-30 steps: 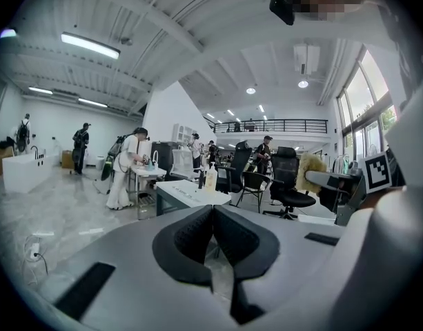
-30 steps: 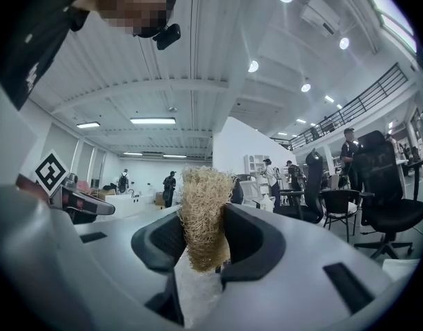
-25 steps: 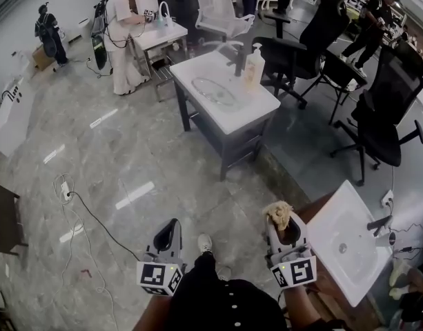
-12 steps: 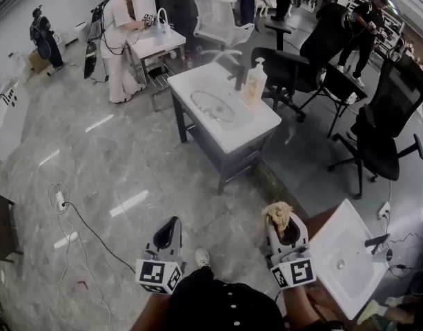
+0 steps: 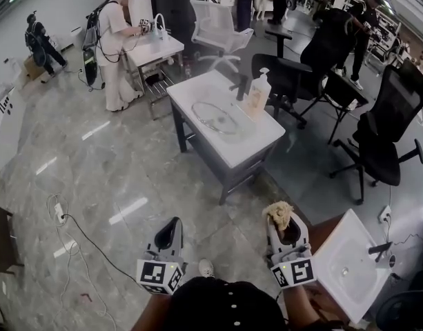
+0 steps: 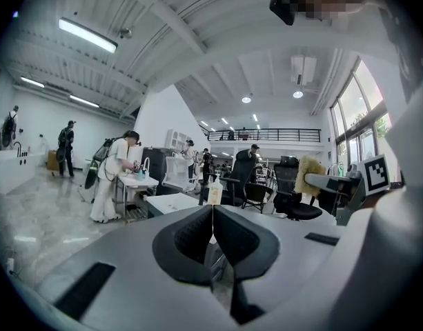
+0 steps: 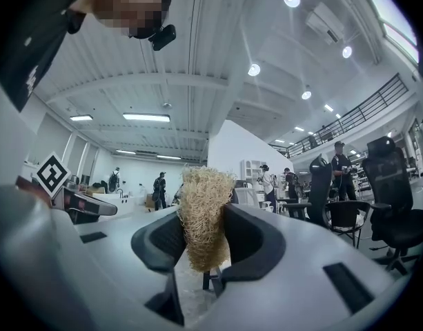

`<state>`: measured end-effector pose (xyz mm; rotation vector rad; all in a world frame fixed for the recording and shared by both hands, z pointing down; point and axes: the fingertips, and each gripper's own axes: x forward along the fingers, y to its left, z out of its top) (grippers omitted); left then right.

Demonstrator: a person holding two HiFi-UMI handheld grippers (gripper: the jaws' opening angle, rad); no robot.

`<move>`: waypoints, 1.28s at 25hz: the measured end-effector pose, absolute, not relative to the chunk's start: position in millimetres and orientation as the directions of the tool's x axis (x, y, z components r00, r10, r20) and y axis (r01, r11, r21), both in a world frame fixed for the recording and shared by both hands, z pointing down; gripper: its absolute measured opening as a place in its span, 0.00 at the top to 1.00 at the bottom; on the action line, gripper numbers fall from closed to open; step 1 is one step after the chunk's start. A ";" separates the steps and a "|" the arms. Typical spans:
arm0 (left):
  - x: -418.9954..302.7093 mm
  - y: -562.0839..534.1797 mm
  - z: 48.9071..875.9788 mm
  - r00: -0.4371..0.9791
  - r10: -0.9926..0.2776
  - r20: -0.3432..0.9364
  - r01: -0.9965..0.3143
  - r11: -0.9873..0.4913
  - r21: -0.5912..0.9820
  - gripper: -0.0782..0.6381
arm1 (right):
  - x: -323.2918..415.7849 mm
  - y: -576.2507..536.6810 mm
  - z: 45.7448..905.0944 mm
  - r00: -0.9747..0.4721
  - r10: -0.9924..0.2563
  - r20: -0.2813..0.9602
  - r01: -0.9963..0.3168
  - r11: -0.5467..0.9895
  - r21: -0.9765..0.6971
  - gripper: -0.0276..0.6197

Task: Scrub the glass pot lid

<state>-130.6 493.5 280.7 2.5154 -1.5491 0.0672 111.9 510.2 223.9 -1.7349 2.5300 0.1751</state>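
The glass pot lid (image 5: pixel 213 116) lies in the basin of a white sink stand (image 5: pixel 247 144) several steps ahead, beside a dark faucet (image 5: pixel 241 85) and a soap bottle (image 5: pixel 258 85). My left gripper (image 5: pixel 172 232) is held low in front of me, its jaws shut with nothing between them (image 6: pixel 212 227). My right gripper (image 5: pixel 281 219) is shut on a tan fibrous scrubber (image 5: pixel 279 213), which sticks up between the pads (image 7: pixel 201 216). Both grippers are far from the lid. In the left gripper view the soap bottle (image 6: pixel 214 191) shows straight ahead.
Black office chairs (image 5: pixel 380 126) stand right of the sink stand. A person (image 5: pixel 116 43) works at another sink table at the back left. A second white basin (image 5: pixel 348 265) lies close at my lower right. A cable and power strip (image 5: pixel 60 211) lie on the floor at left.
The sink stand with the lid has drawn nearer and slid lower in the head view. Both grippers keep their places before me, the scrubber still gripped.
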 end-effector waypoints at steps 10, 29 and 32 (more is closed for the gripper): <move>-147.7 465.2 294.1 0.487 -0.858 0.167 -0.872 -0.466 0.148 0.85 | 94.6 482.9 230.8 -0.312 -0.944 -0.107 -0.950 0.309 0.038 0.73; -144.3 369.5 303.7 0.471 -0.861 0.192 -0.882 -0.452 0.137 0.85 | 100.3 377.4 245.5 -0.320 -0.942 -0.098 -0.947 0.320 0.016 0.73; -141.3 343.9 306.2 0.466 -0.862 0.198 -0.884 -0.446 0.137 0.85 | 103.9 350.7 247.7 -0.323 -0.942 -0.095 -0.946 0.324 0.012 0.73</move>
